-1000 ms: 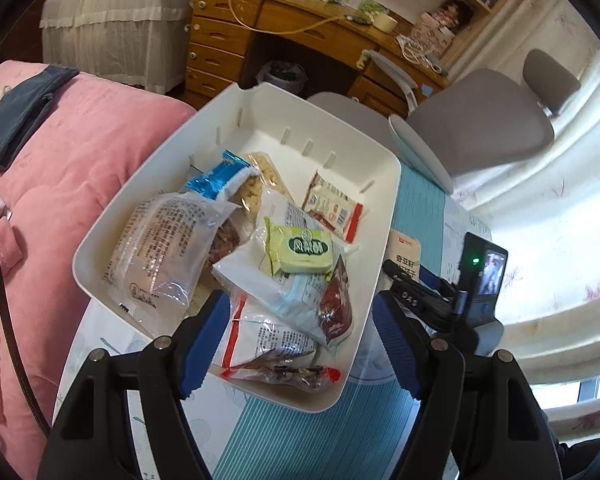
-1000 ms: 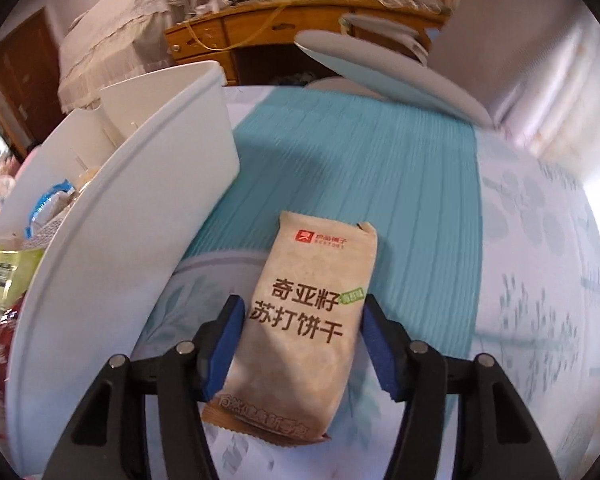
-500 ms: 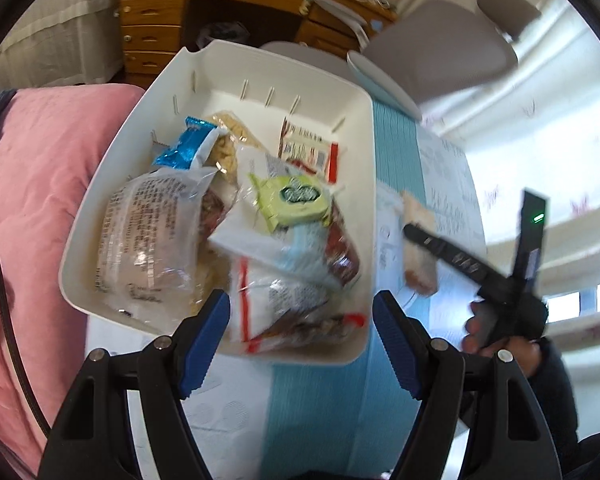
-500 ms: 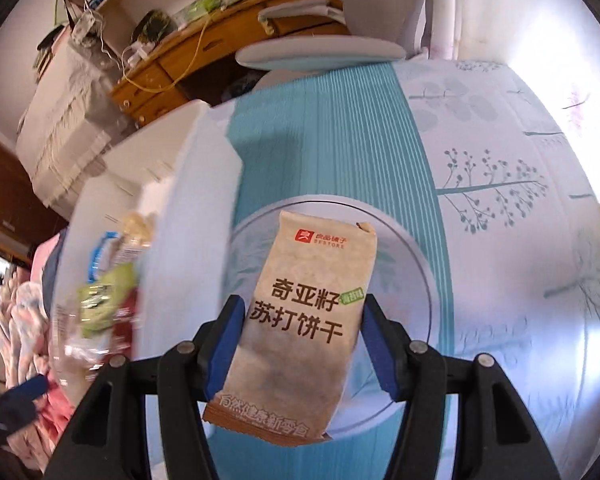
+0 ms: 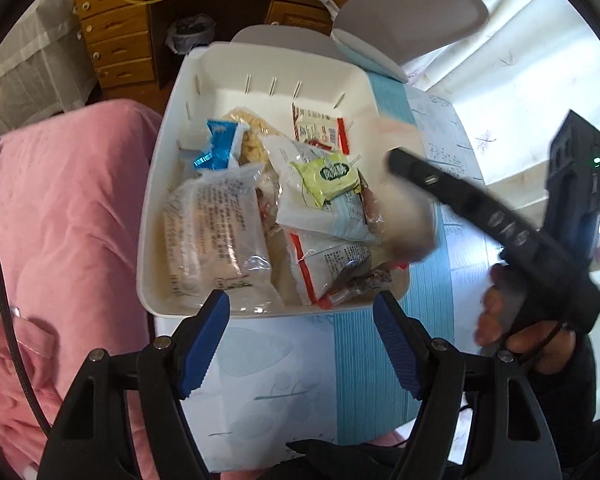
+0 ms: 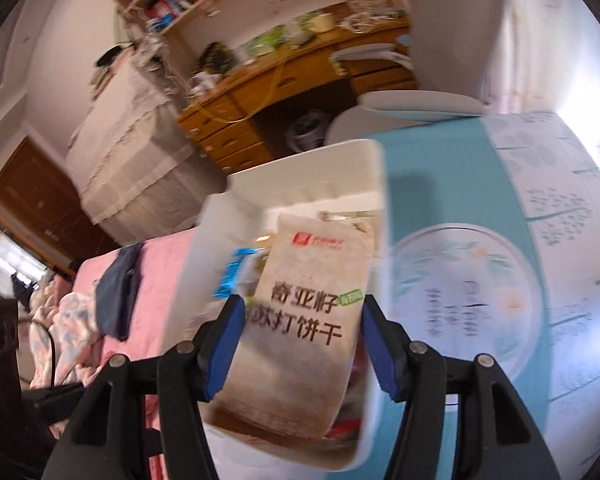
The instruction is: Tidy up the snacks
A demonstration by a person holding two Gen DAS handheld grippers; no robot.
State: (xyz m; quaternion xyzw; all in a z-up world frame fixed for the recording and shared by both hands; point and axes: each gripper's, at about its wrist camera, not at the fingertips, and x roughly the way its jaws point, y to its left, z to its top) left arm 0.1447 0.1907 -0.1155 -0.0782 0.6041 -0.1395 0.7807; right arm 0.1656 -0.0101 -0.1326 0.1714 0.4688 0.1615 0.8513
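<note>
The right claw (image 6: 302, 334) holds a tan cracker pack (image 6: 306, 328). Its two blue pads press the pack's sides, and the pack sticks out past the tips. Under the pack and just ahead of the claw sits a white bin (image 6: 300, 168). The pack hangs over the bin's right edge, up in the air. This view is blurry. To the right of the claw lies a blue and white cloth (image 6: 500, 280) with leaf prints. To its left is a pink blanket (image 6: 160, 276).

The left claw (image 5: 300, 334) stands wide with nothing in it. Its blue pads (image 5: 206, 342) hang just over the near wall of the bin (image 5: 172, 128), not touching it. Ahead of this claw the bin is full of snacks: a big clear bag (image 5: 216, 232), a blue wrapper (image 5: 218, 146), a green packet (image 5: 330, 176) on top, and a red and white packet (image 5: 320, 130) far back. To the right of this claw, a hand (image 5: 512, 320) grips the other claw's black handle. The cracker pack (image 5: 406, 224) there is a pale blur over the bin's right side. A pink blanket (image 5: 68, 208) lies to the left. Far ahead stand a wooden desk (image 5: 132, 32) and a grey chair (image 5: 412, 12).
</note>
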